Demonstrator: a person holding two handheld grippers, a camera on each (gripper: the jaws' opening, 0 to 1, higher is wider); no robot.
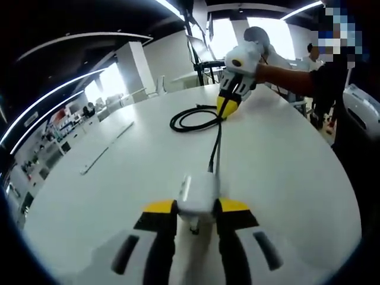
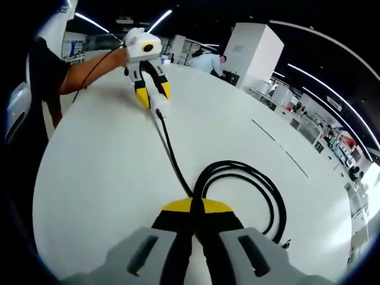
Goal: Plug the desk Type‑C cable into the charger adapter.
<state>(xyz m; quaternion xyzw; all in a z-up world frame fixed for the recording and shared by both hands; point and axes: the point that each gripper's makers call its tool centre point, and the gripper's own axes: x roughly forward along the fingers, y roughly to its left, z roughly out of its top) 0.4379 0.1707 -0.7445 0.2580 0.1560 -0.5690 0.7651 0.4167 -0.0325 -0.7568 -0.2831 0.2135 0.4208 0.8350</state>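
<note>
We work on a broad white round table. On it lies a looped black Type-C cable, pinched by our right gripper and plugged into a small white charger adapter, clamped by our left gripper.

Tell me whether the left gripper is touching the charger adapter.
Touching: in the left gripper view, the left gripper has its fingers pressed against both sides of the charger adapter.

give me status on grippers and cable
Left gripper shut on charger adapter. Right gripper shut on Type-C cable, apparently plugged in. Nothing blocking.
</note>
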